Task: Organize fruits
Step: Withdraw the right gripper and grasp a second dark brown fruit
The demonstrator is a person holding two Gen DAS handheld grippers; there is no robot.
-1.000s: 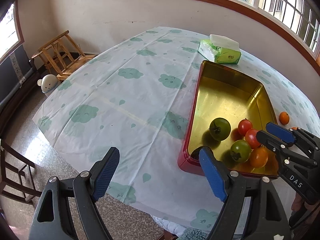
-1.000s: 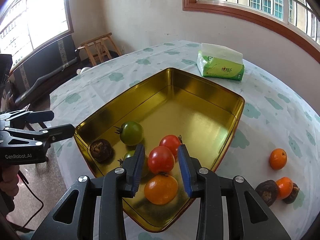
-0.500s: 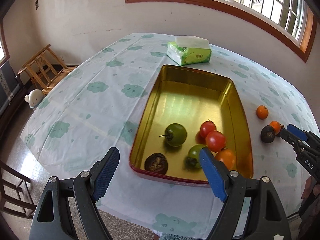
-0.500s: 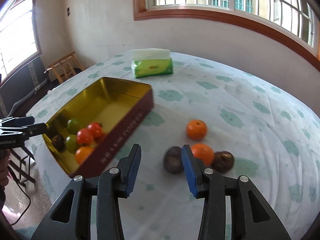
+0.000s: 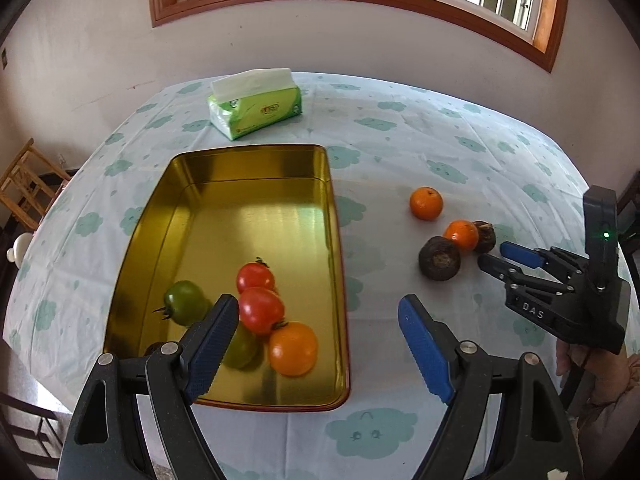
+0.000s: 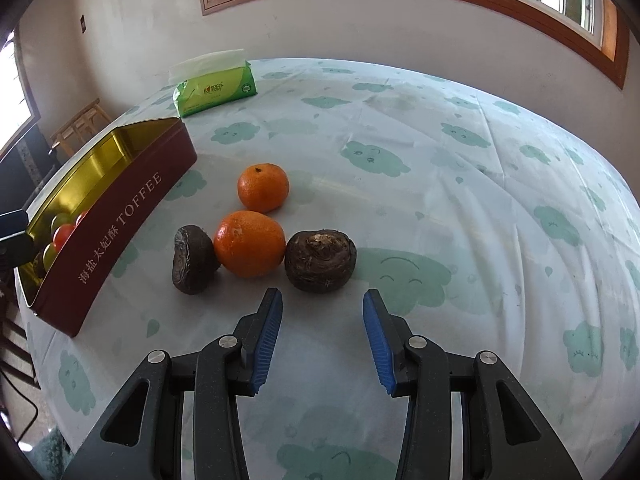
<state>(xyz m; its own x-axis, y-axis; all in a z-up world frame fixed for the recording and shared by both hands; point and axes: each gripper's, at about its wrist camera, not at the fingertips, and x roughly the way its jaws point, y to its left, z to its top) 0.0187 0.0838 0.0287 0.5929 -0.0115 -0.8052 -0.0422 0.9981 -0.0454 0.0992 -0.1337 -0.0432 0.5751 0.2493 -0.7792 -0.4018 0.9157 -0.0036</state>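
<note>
right gripper (image 6: 322, 336) now off the tin (image 6: 120, 204), facing loose fruit, jaws wide, empty | water chestnut (image 6: 320, 260) at 12 o'clock just ahead, likely next | left gripper (image 5: 320, 344) wide open, empty, above tin's tomatoes (image 5: 260, 308)

The red outer wall of the tin (image 6: 120, 220) reads "TOFFEE" in pale letters after a run of Chinese characters (too small to transcribe with confidence). White letters "DAS" mark the right gripper (image 5: 490, 254) body. The green tissue pack (image 6: 216, 90) carries an unreadable logo.
</note>
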